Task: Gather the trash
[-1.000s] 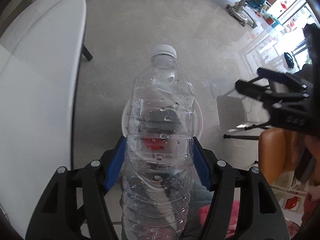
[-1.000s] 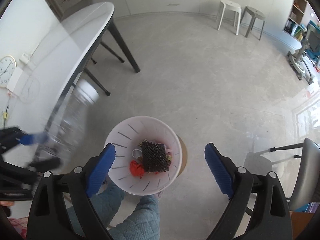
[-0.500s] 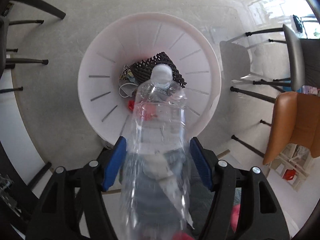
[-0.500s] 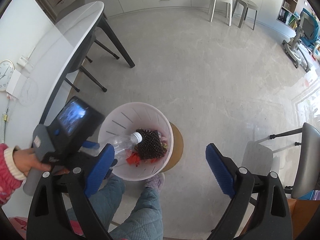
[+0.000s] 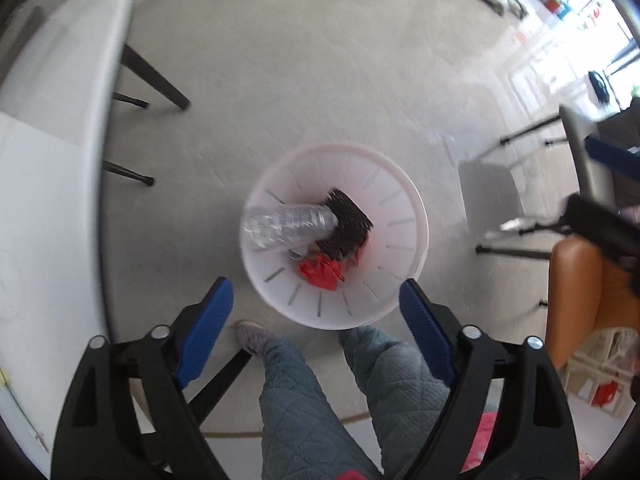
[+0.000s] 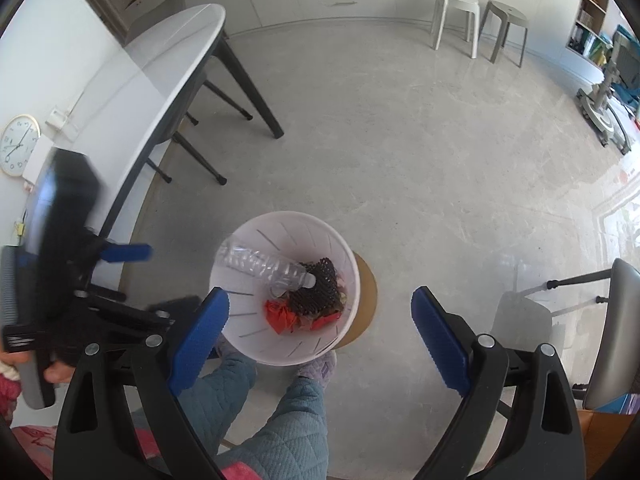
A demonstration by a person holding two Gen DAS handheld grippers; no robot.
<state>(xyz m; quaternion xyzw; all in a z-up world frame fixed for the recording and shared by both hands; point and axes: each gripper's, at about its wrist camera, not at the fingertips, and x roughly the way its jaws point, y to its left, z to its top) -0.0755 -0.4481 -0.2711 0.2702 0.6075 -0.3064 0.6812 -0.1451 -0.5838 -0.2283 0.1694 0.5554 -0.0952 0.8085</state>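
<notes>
The clear, ribbed plastic bottle is lying slanted inside the white slotted wastebasket at the centre of the frame, its cap end resting on a black mesh sleeve above crumpled red wrappers, likely because it is too long to lie flat. The left gripper is hanging above the basket with its blue ridged jaws opening and nothing between them. At the bottom of the right wrist view, the right gripper is likewise standing spread and empty.
</notes>
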